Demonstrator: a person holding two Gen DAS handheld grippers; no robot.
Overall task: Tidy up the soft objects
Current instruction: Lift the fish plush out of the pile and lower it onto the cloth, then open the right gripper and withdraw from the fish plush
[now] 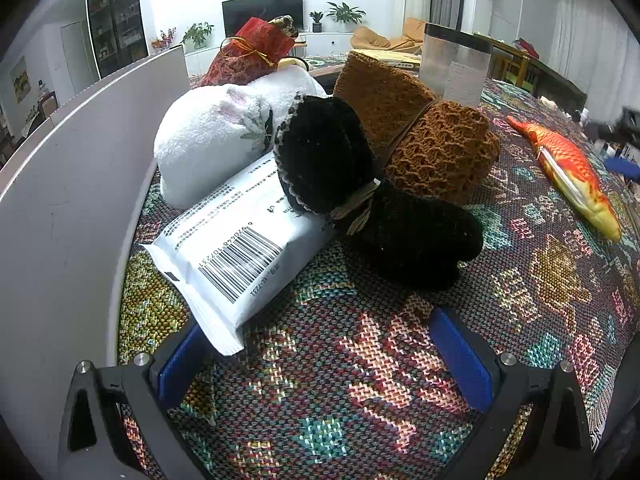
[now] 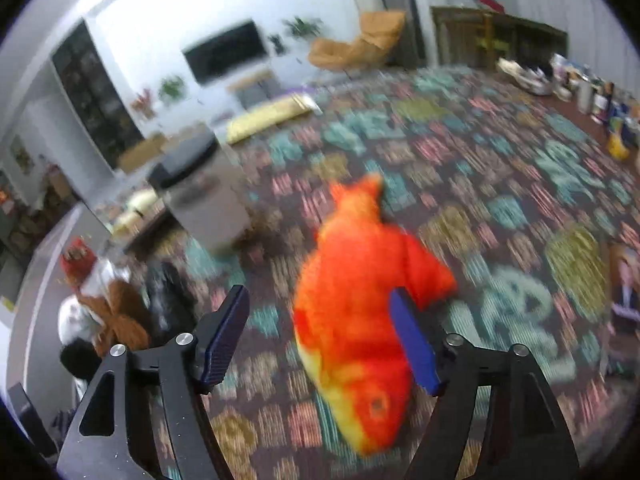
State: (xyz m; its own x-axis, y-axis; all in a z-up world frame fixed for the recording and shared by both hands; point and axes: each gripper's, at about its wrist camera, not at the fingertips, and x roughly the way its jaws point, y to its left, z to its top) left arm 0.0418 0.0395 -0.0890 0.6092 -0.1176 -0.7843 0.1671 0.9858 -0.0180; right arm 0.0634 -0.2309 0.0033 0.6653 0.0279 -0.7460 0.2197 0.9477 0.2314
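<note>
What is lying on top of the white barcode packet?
On the white packet rest a black knitted piece and a white towel bundle. The packet's far end is hidden beneath them.

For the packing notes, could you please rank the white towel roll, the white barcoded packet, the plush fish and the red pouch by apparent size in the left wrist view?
1. white towel roll and white barcoded packet: alike, and nearness flatters the packet
2. plush fish
3. red pouch, farthest and partly hidden
</note>
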